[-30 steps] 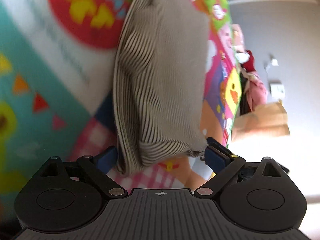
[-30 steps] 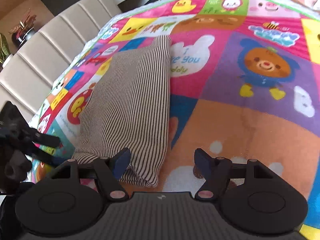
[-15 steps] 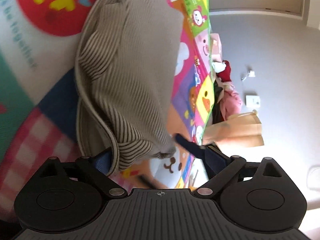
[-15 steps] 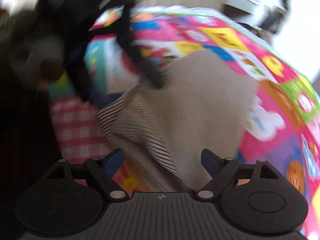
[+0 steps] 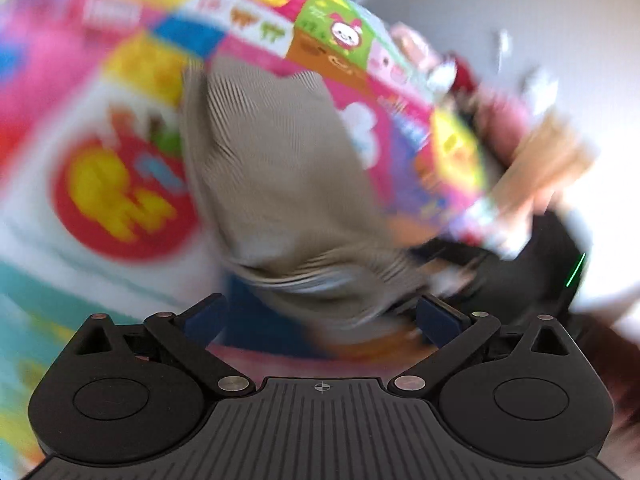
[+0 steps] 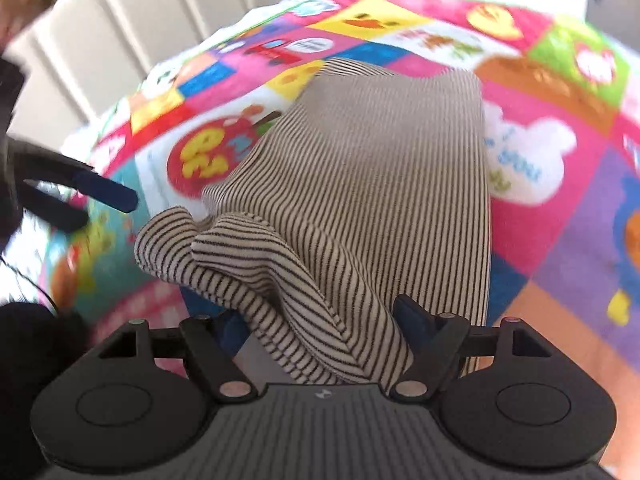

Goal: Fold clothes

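Observation:
A beige garment with thin dark stripes (image 6: 380, 168) lies folded lengthwise on a colourful cartoon play mat (image 6: 560, 240). Its near end is bunched into a raised fold (image 6: 280, 280) that sits between the wide-apart fingers of my right gripper (image 6: 320, 324), which is open. The left gripper (image 6: 80, 204) hovers off to the garment's left, apart from the cloth, with its blue fingers spread. The left wrist view is blurred: the garment (image 5: 280, 184) lies ahead of my open left gripper (image 5: 322, 316), its near edge close to the fingertips. The right gripper (image 5: 500, 268) shows as a dark smear.
A beige padded panel (image 6: 100, 40) runs along the mat's far left edge. Beyond the mat's far side, pink clothes and a brown paper bag (image 5: 552, 152) stand by a grey wall, all blurred. Bare mat (image 5: 120, 200) lies on both sides of the garment.
The left gripper has pulled back from the garment's near end. The right gripper has come to that end, and a bunched fold now sits between its fingers. Both cameras are swinging.

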Demonstrator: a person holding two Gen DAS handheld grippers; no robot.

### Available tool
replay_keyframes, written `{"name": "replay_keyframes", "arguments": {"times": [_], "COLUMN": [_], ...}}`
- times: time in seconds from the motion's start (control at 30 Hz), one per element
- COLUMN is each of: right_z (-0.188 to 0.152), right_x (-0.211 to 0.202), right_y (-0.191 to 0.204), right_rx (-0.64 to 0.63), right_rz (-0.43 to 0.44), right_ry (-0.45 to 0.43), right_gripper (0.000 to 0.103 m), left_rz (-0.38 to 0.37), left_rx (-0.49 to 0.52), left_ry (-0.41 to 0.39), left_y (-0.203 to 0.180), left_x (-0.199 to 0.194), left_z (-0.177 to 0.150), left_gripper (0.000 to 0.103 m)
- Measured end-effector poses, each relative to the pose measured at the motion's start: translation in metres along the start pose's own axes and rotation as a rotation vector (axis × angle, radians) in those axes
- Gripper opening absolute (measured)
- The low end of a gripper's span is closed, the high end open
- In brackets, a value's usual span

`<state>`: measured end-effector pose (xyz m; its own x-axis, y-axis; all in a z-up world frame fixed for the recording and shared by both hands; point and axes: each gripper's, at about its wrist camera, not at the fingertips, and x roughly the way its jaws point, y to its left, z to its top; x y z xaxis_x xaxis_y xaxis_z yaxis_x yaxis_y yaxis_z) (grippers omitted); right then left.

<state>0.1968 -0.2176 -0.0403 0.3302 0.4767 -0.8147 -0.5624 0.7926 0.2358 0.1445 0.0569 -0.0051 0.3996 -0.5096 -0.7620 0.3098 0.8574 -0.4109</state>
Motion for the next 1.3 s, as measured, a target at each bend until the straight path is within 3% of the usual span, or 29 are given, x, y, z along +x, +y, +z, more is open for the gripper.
{"name": "replay_keyframes", "arguments": {"times": [0.17,0.3,0.47,0.57,0.67,0.8,0.87,0.97,1.13,1.2,1.3], "right_z": [0.005,0.008,0.012,0.012,0.010,0.005,0.002,-0.005,-0.042,-0.060,-0.083], "right_x": [0.003,0.005,0.007,0.007,0.003,-0.005,-0.011,-0.039,-0.091,-0.088,-0.070], "right_y": [-0.008,-0.014,-0.018,-0.019,-0.020,-0.023,-0.026,-0.034,-0.049,-0.054,-0.058], "right_rx": [0.071,0.127,0.121,0.094,0.070,0.051,0.049,0.030,-0.181,-0.267,-0.398], "right_rz": [0.040,0.071,0.096,0.107,0.121,0.132,0.127,0.126,-0.122,-0.195,-0.266], "right_ry": [0.019,0.033,0.050,0.057,0.047,0.023,0.014,-0.039,-0.188,-0.178,-0.159], "right_gripper": [0.076,0.076,0.076,0.076,0.076,0.076,0.076,0.077,0.082,0.082,0.082], "left_rz": [0.222,0.381,0.498,0.506,0.455,0.362,0.319,0.220,0.071,0.018,-0.035], "left_rx": [0.421,0.679,1.026,1.109,1.086,1.098,1.070,0.821,0.404,0.261,0.130], "left_ry": [-0.063,-0.144,-0.175,-0.160,-0.159,-0.120,-0.110,-0.091,-0.070,-0.060,-0.053], "left_y": [-0.034,-0.055,-0.068,-0.067,-0.067,-0.073,-0.074,-0.060,-0.025,-0.012,0.002], "left_x": [0.011,0.040,0.081,0.101,0.108,0.118,0.120,0.112,0.102,0.101,0.101], "left_z": [-0.016,-0.030,-0.047,-0.044,-0.030,-0.022,-0.020,0.004,0.039,0.048,0.054], "left_gripper": [0.103,0.103,0.103,0.103,0.103,0.073,0.067,0.061,0.059,0.059,0.059]}}
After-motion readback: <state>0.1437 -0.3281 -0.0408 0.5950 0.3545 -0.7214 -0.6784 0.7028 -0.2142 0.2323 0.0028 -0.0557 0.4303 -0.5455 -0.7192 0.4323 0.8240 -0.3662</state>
